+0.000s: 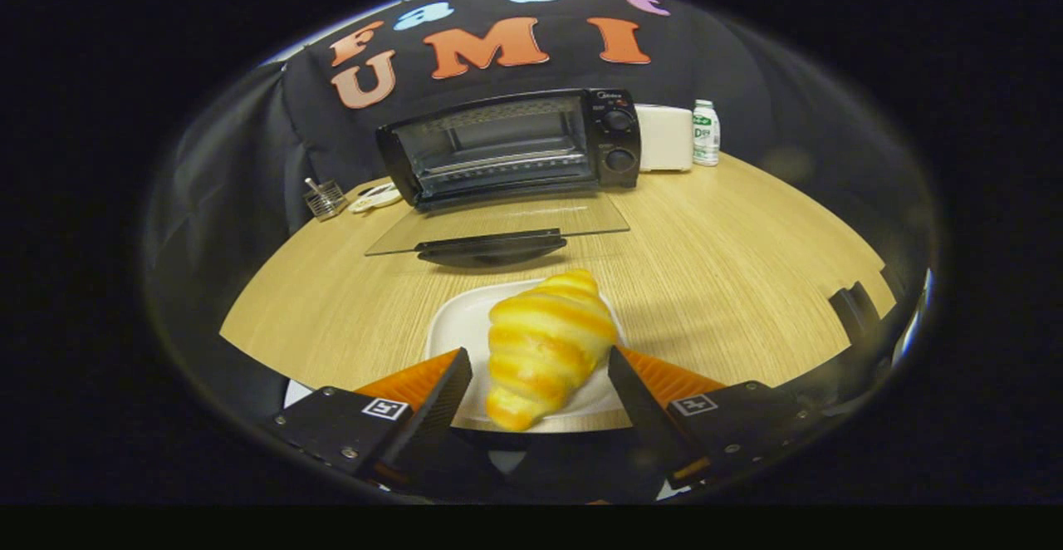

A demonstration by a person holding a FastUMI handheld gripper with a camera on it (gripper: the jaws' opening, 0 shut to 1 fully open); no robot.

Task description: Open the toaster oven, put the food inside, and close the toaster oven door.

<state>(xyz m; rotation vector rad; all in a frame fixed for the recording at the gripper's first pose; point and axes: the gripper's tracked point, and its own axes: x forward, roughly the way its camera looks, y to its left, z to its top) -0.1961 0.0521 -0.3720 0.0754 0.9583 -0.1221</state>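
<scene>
A golden croissant [544, 342] lies on a white plate [453, 326] on the wooden table. My gripper [540, 359] is open, one finger on each side of the croissant. The left finger stands a little apart from it and the right fingertip is close against its side. Beyond the plate stands the black toaster oven [616, 139], its cavity and wire rack showing. Its glass door [507, 219] is folded down flat toward me, and the dark handle [490, 247] lies just past the plate's far rim.
A white box [664, 136] and a small white bottle [706, 132] stand right of the oven. Left of the oven sit a small wire holder [325, 198] and a white item [375, 197]. A dark object [854, 309] is at the table's right edge.
</scene>
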